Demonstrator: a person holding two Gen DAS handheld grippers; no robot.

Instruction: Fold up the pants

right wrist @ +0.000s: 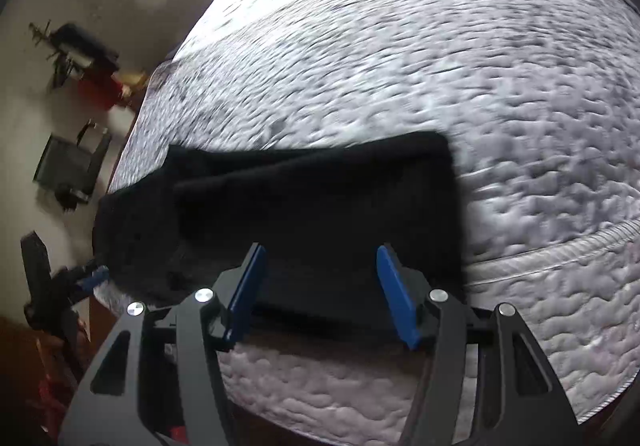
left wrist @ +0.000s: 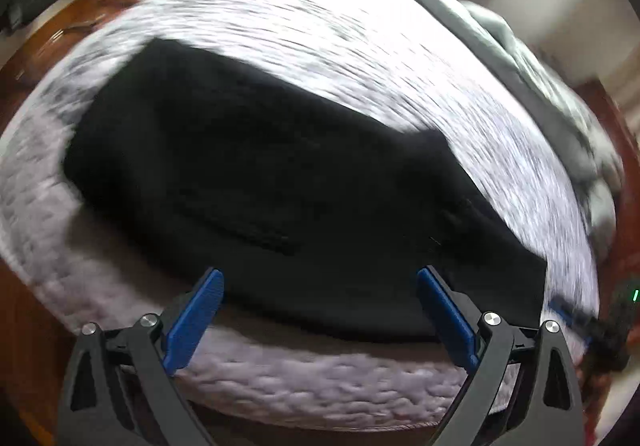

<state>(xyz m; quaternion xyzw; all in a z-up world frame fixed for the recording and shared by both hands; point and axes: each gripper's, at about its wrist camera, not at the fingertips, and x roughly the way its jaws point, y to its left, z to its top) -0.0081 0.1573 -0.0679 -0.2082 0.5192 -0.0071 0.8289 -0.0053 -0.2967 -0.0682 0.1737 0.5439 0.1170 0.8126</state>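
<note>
While black pants (left wrist: 280, 182) lie on the quilted bed (right wrist: 460, 66), left gripper (left wrist: 320, 310) spread wide — right gripper (right wrist: 318, 286) likewise, both empty.

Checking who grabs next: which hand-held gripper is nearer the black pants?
Right, narrowly. The right hand-held gripper hangs open over the black pants' near edge; the left hand-held gripper, also open, sits just short of it.
</note>
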